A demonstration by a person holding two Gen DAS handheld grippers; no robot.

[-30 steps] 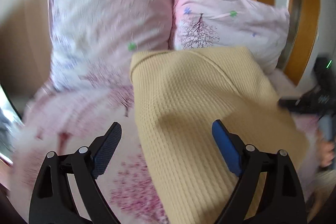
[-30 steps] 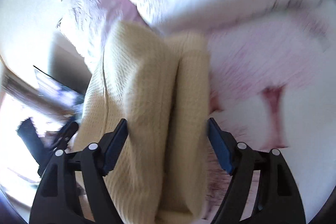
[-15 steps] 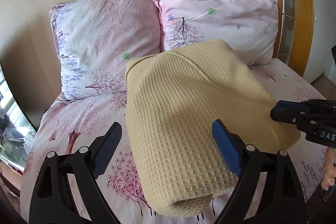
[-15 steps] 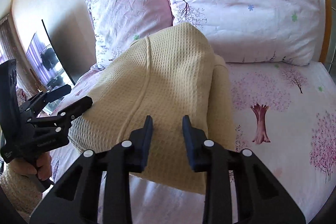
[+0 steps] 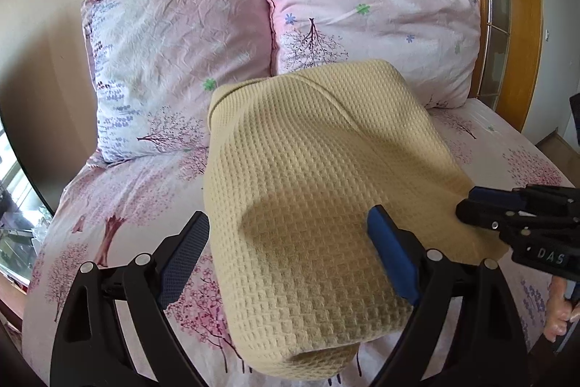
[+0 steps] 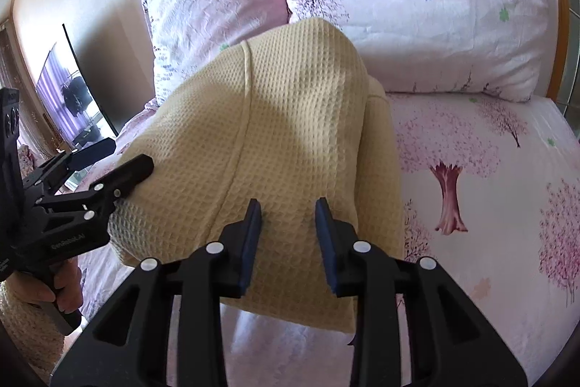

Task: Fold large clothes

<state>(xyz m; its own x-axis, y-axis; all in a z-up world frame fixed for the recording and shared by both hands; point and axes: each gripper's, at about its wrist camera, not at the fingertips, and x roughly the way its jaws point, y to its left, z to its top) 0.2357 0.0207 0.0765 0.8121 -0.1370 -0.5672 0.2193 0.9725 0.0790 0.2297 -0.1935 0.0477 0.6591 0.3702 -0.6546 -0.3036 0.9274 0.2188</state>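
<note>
The yellow waffle-knit garment [image 5: 311,191] lies already folded into a thick bundle on the bed [image 5: 119,191] just before the pillows [image 5: 174,60], left gripper [image 5: 290,252] spread wide around its near end, right gripper [image 6: 288,238] part-open, seemingly holding nothing.

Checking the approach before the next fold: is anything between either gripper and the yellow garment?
Nothing visible. The yellow garment lies directly ahead of the open left gripper and the part-open right gripper on the bed.

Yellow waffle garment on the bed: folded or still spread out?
Folded. The yellow waffle garment sits as a compact, thick bundle on the bed sheet, with rounded doubled edges and a layered side visible in the right wrist view.
</note>
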